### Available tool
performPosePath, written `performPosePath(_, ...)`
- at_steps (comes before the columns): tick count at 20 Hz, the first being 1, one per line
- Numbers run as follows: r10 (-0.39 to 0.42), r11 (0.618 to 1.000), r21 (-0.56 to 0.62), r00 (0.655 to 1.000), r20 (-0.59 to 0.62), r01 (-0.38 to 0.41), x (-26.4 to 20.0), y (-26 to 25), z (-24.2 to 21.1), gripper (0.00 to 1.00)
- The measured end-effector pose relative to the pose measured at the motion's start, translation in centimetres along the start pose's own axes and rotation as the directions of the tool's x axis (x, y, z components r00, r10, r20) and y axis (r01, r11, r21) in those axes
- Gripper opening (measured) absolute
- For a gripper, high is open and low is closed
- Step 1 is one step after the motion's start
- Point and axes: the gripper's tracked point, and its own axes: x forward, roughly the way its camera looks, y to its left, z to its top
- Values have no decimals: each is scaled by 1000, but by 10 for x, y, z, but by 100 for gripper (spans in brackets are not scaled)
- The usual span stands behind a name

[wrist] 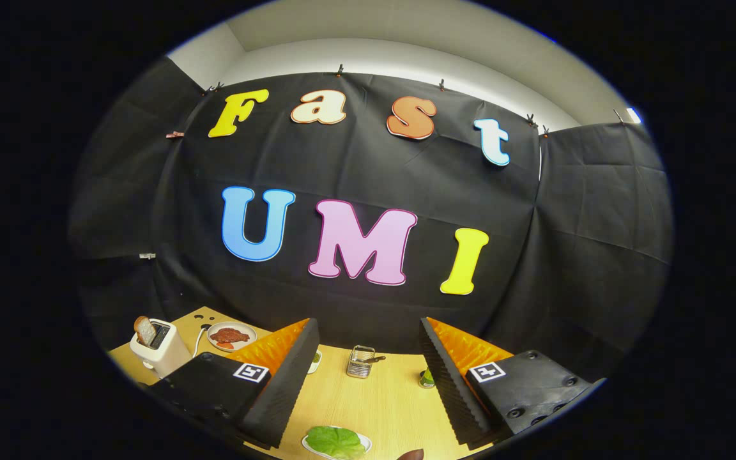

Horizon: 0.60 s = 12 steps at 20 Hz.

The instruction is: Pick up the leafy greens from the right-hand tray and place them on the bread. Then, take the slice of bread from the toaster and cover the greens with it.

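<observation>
My gripper (368,370) is held above the wooden table (381,399), open, with nothing between its two ridged black and orange fingers (291,377). A white plate (361,442) carrying the leafy greens (336,441) lies on the table between and below the fingers, close in. Far to the left stands a white toaster (158,348) with a slice of bread (145,329) sticking up from its slot. Beside the toaster a white plate (248,332) holds reddish-brown food (230,335).
A small wire basket (360,361) with a utensil in it stands at the back of the table between the fingers. A small green item (427,378) sits by the right finger, and a small white dish (314,361) peeks from behind the left finger. The black cloth wall rises just behind.
</observation>
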Motion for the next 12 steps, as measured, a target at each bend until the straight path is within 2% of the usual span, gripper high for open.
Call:
performPosePath(7,131,991,-14,982,-133,-134,1,18,-75,97)
performPosePath(10,202,978,-8,957,-209,-208,-1,30,-123,97)
performPosePath(12,241,968,-3,925,-293,-253,-4,34,-166,97)
